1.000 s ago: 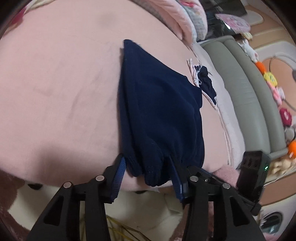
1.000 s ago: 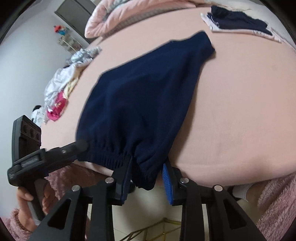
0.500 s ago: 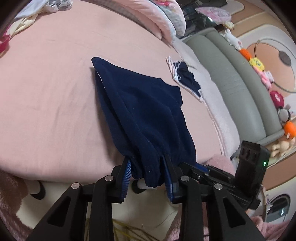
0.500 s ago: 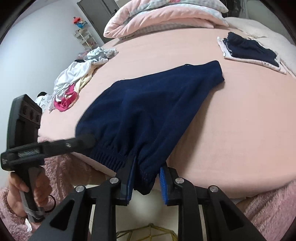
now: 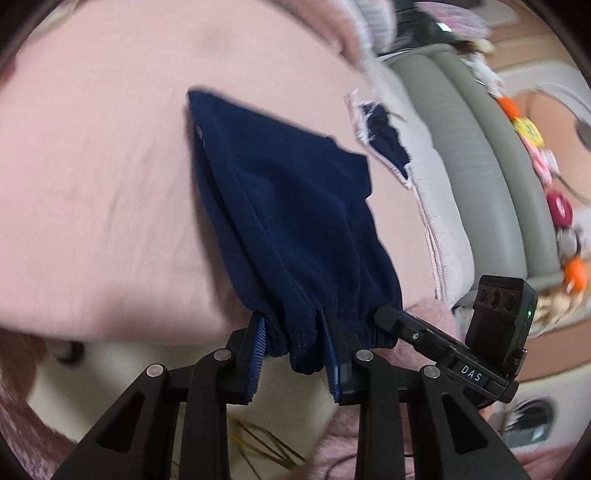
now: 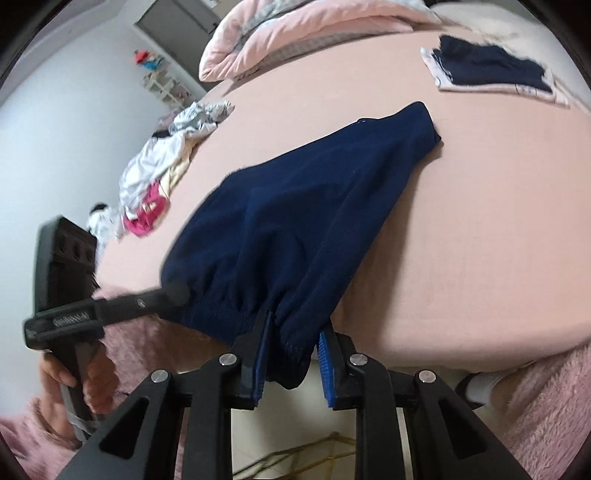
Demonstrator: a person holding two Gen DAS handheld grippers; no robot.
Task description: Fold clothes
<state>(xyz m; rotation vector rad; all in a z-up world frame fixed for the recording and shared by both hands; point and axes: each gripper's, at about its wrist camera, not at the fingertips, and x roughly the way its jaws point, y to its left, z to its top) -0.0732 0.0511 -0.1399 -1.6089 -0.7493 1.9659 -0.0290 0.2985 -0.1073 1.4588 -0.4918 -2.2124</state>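
Navy blue trousers [image 5: 295, 206] lie stretched out on the pink bed [image 5: 92, 166], with the elastic waistband at the near edge. My left gripper [image 5: 293, 343] is shut on one end of the waistband. My right gripper [image 6: 291, 354] is shut on the other end. The trousers [image 6: 306, 206] run away from me across the pink bed [image 6: 480, 221] in the right wrist view. Each gripper shows in the other's view: the right one [image 5: 443, 350] and the left one [image 6: 110, 306].
A folded navy and white garment [image 6: 491, 70] lies at the far right of the bed. A heap of unfolded clothes [image 6: 162, 166] lies at the far left. Pink bedding [image 6: 295, 33] is piled at the back. A grey sofa [image 5: 491, 155] stands beyond the bed.
Both grippers have stayed shut on the waistband. They dipped and pulled the trousers back toward the near bed edge, so the cloth lies flatter and more stretched.
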